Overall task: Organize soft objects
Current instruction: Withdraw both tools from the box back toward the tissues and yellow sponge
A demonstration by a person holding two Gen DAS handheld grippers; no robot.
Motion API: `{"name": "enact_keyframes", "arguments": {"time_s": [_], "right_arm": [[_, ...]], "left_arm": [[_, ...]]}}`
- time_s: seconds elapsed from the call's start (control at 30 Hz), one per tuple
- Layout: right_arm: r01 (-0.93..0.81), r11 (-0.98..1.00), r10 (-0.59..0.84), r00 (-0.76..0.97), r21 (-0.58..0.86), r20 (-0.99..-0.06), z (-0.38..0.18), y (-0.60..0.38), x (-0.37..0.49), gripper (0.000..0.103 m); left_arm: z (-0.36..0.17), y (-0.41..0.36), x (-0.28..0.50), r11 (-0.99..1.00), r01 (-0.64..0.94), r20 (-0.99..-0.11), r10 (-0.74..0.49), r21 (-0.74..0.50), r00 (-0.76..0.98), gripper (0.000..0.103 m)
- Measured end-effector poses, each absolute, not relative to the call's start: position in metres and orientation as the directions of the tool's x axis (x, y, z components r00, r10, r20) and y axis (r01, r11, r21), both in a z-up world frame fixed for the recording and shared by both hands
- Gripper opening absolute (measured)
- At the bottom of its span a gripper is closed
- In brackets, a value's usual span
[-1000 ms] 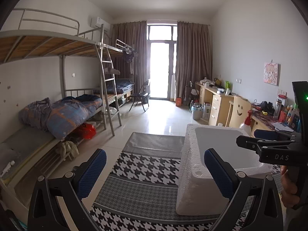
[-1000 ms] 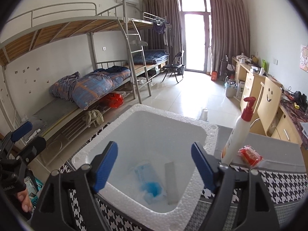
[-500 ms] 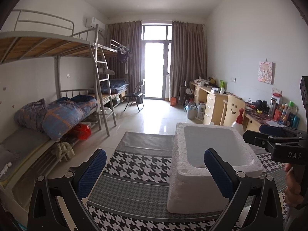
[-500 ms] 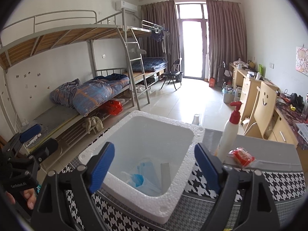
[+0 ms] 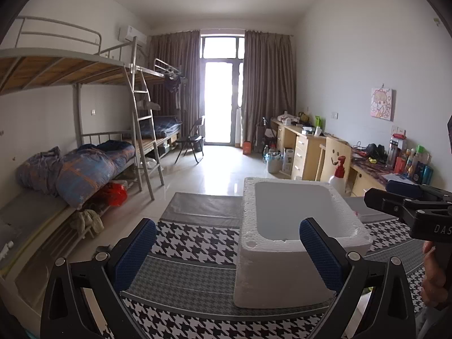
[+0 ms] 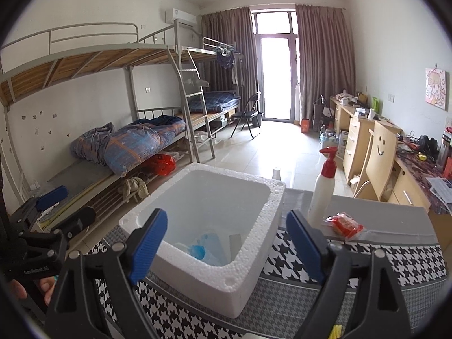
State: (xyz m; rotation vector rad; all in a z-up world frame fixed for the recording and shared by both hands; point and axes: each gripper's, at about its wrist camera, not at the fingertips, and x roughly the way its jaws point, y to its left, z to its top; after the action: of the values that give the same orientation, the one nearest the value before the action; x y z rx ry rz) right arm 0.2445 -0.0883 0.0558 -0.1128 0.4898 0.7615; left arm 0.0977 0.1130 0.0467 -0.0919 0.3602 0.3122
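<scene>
A white foam box [image 5: 285,257] stands on a table with a houndstooth cloth [image 5: 195,237]. In the right wrist view the foam box [image 6: 254,257] holds a blue-and-clear soft packet [image 6: 202,250] at its bottom. A red soft packet [image 6: 343,224] lies on the cloth to the right of the box. My left gripper [image 5: 226,251] is open and empty, held back from the box's near left side. My right gripper [image 6: 227,244] is open and empty, above the box's near rim. The right gripper also shows at the right edge of the left wrist view [image 5: 406,197].
A white pump bottle with a red top [image 6: 322,188] stands on the table behind the red packet. A bunk bed with a blue quilt [image 5: 84,169] lines the left wall. Desks and a wooden chair [image 6: 378,158] stand on the right.
Both grippers have pulled back and up from the foam box, which looks smaller and farther in both views. Both stay open and empty.
</scene>
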Motion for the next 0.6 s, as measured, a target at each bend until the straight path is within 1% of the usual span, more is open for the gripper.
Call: {"name": "enact_keyframes", "arguments": {"time_s": [0.4, 0.6], "right_arm": [[-0.660, 0.745, 0.631, 0.653, 0.094, -0.420, 0.061, -0.114, 0.227, 0.089], [-0.629, 0.772, 0.605, 0.685, 0.088, -0.407, 0.056, -0.127, 0.218, 0.091]], "left_arm": [[0.049, 0.102, 0.091, 0.958, -0.284, -0.348, 0.255, -0.032, 0.902, 0.102], [0.046, 0.101, 0.090, 0.960, -0.271, -0.355, 0.227, -0.078, 0.907, 0.102]]}}
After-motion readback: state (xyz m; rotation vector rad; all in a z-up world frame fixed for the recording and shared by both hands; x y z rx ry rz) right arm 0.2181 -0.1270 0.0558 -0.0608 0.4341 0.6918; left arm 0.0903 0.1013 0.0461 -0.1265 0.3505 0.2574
